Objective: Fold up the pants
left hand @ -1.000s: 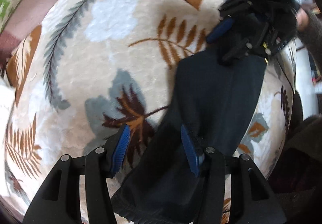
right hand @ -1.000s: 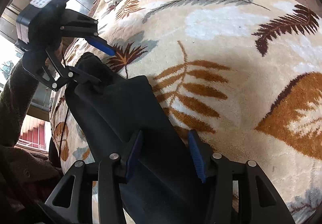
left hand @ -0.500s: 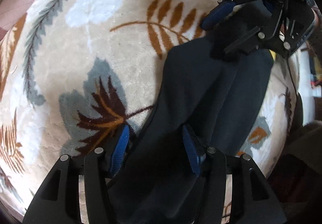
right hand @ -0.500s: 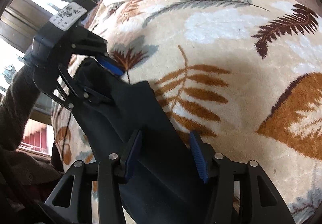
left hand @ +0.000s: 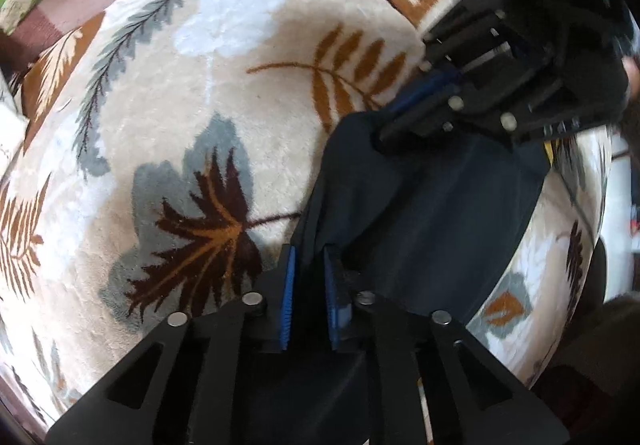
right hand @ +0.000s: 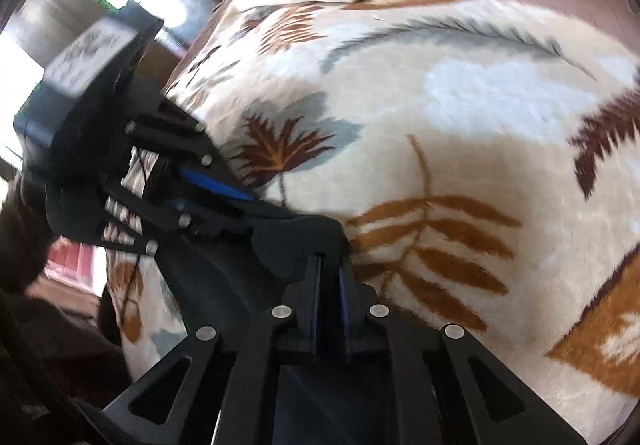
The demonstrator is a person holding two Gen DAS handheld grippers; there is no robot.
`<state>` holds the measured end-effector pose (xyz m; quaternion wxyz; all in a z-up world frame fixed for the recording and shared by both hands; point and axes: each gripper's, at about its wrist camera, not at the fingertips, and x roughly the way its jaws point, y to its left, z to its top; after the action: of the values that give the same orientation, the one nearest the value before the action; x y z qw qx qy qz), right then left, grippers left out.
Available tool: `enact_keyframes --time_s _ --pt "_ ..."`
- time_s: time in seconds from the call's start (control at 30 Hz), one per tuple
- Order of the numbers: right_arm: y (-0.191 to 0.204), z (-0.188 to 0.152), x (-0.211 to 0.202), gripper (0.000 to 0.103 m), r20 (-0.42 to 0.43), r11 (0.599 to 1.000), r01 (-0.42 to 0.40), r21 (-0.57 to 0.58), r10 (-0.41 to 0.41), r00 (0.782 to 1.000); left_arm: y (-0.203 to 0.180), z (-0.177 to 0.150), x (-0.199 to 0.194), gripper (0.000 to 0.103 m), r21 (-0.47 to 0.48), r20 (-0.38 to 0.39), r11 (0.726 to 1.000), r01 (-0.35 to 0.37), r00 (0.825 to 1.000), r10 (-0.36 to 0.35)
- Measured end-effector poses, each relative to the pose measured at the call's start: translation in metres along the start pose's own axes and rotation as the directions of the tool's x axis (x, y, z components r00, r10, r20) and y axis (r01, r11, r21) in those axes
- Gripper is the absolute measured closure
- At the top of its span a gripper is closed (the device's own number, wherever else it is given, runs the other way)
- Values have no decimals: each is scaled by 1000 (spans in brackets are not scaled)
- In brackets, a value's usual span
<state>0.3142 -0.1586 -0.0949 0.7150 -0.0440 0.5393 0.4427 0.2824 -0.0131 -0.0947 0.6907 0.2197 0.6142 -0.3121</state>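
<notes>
**Two thin pinches, one easy slip**

Both jaws have just been closing: we clamp the left gripper (left hand: 307, 269) and right gripper (right hand: 329, 277) onto the pants (left hand: 432, 213) edge. Beyond our fingertips the dark cloth lies on the leaf-patterned blanket (left hand: 168, 117). Lifting unevenly could pull out either hold.
</notes>
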Motion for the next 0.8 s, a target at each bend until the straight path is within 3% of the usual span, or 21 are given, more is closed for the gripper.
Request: enact_keyframes --time_s 0.2,0.33,0.5,0.6,0.63,0.73,0.8 --pt "2 3 -15 96 68 998 64 -12 -63 996 18 17 -8 96 -25 37 997 -74 996 75" --pt "-2 8 -23 96 90 997 79 2 -79 993 15 29 2 96 -2 16 992 -124 992 124" --pt "-11 4 -1 96 26 992 125 19 -126 992 4 39 15 93 14 -21 990 -142 990 143" --pt "-14 5 0 91 44 987 155 39 -156 987 -7 40 21 91 -6 -27 989 -146 989 145" --pt "-14 5 -3 86 52 986 156 63 -159 986 -5 40 19 91 -28 -31 991 -131 991 130" --pt "-13 1 -26 82 92 980 162 117 -173 981 0 27 -7 90 -97 -38 990 -103 994 100" --pt "-11 -5 -47 76 133 974 157 163 -180 975 4 19 -22 89 -136 -25 984 -118 993 116"
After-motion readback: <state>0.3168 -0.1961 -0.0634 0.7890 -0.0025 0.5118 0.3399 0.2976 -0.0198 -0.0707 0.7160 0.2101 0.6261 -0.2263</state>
